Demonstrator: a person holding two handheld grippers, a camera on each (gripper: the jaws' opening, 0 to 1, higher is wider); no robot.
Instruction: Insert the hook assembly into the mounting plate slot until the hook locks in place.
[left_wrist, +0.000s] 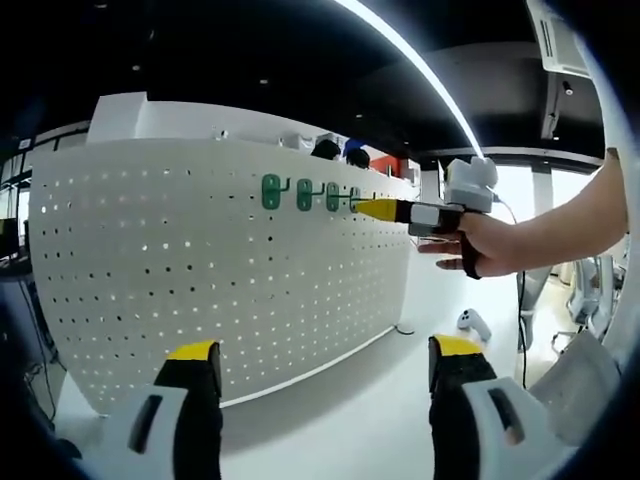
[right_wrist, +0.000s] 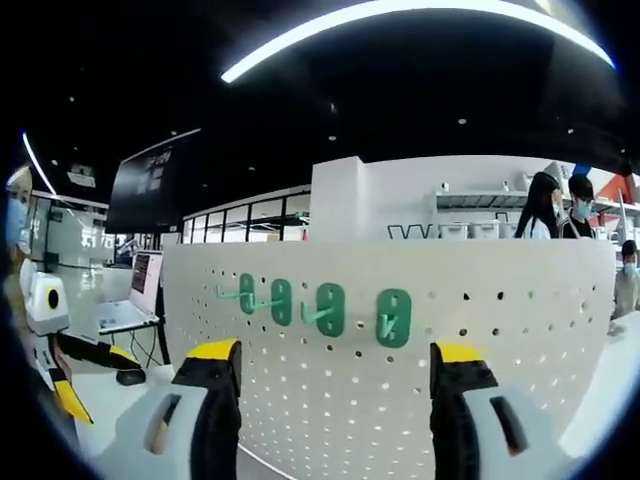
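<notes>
White tabletop lies nearest, below both empty, spread grippers: left, right. Beyond stands the pegboard, carrying four green hooks in a row. Risk: an incompletely seated hook could tilt or drop from its slot.

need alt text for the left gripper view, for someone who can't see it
A white pegboard carries four green hooks in a row near its top edge, and the right gripper, held in a person's hand, reaches in with its yellow tips at the rightmost hook. The left gripper waits low in front, jaws apart and holding nothing.
</notes>
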